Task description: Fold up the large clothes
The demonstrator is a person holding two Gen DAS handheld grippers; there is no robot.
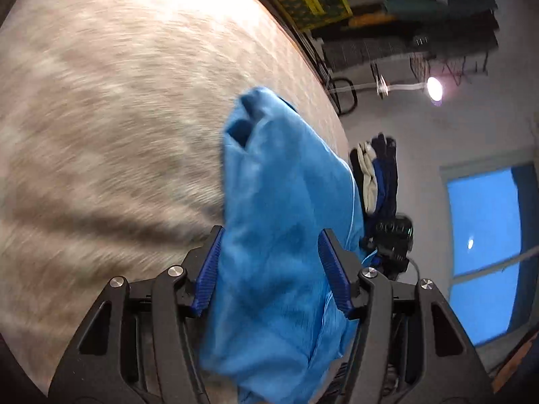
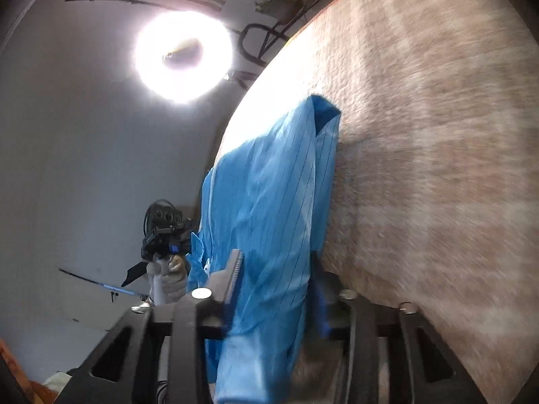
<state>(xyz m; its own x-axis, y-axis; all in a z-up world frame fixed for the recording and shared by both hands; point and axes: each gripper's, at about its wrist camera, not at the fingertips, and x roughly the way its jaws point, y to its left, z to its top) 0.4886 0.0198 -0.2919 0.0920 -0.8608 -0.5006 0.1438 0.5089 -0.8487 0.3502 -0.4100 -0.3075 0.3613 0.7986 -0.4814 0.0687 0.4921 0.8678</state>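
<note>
The left hand-held gripper [image 1: 269, 256] is clamped on a bunched fold of the blue garment [image 1: 283, 208], its ribbed blue pads [image 1: 209, 269] pressed against the cloth on both sides. The right hand-held gripper [image 2: 276, 269] is likewise closed on the same garment [image 2: 269, 202], which is lifted above the beige patterned surface [image 2: 421, 168].

Only the right wrist view shows thin dark pinstripes on the fabric, a bright ring light [image 2: 183, 57], and the other gripper held by a gloved hand [image 2: 170, 279] beside the cloth. Only the left wrist view shows a window [image 1: 485, 252], hanging clothes [image 1: 377, 175] and the surface [image 1: 118, 118] blurred by motion.
</note>
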